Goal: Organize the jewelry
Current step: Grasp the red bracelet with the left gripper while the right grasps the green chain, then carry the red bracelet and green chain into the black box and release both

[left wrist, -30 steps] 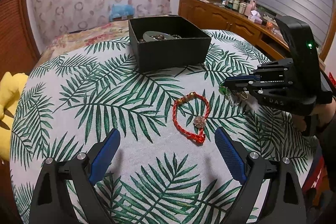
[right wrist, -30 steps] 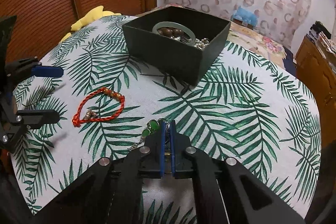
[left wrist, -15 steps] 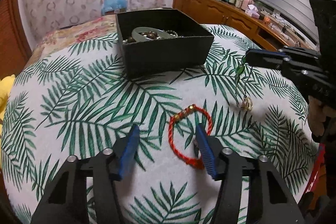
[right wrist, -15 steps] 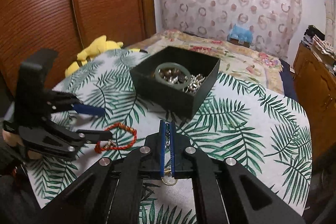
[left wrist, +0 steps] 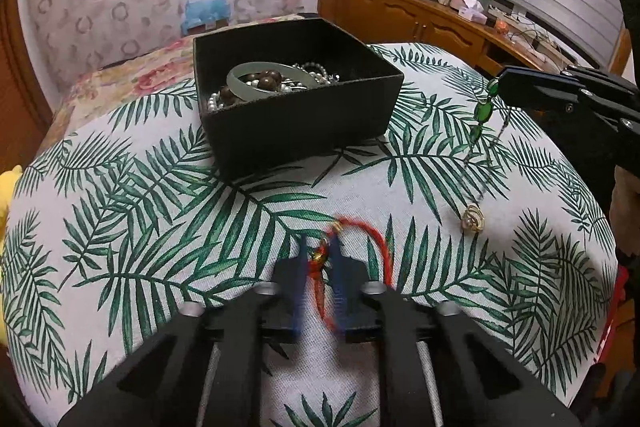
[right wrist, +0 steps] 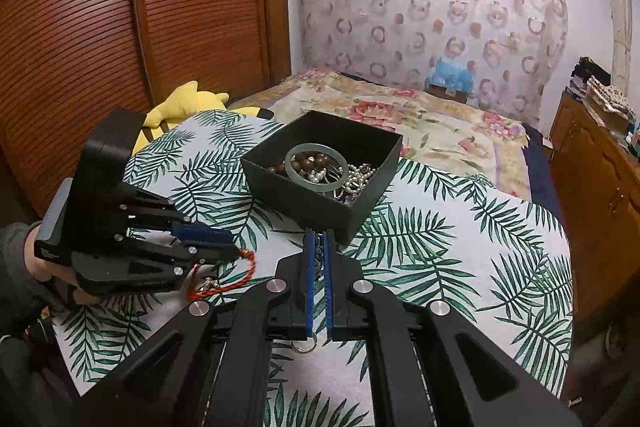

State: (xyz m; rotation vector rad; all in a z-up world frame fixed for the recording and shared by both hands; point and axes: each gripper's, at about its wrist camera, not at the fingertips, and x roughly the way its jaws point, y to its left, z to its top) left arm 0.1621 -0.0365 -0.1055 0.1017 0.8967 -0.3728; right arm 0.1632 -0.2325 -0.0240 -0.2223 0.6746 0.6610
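My left gripper point(left wrist: 319, 257) is shut on the red cord bracelet point(left wrist: 376, 247) low over the leaf-print tablecloth; it also shows in the right wrist view point(right wrist: 236, 251) with the bracelet point(right wrist: 240, 277) hanging from its tips. My right gripper point(right wrist: 319, 239) is shut on a green-bead chain necklace point(left wrist: 483, 113) that dangles above the table, its metal ring point(left wrist: 473, 223) near the cloth. In the left wrist view the right gripper point(left wrist: 506, 77) is at the right. The black jewelry box point(left wrist: 296, 91) holds a jade bangle point(right wrist: 316, 167), brown beads and pearls.
The round table point(left wrist: 120, 211) has a leaf-print cloth. A yellow plush toy point(right wrist: 184, 107) lies beyond the table's left edge. A bed point(right wrist: 400, 123) stands behind, and a wooden dresser point(left wrist: 420, 19) with bottles is at the right.
My left gripper has moved onto the red bracelet and shut on it. My right gripper has lifted the green necklace higher off the table.
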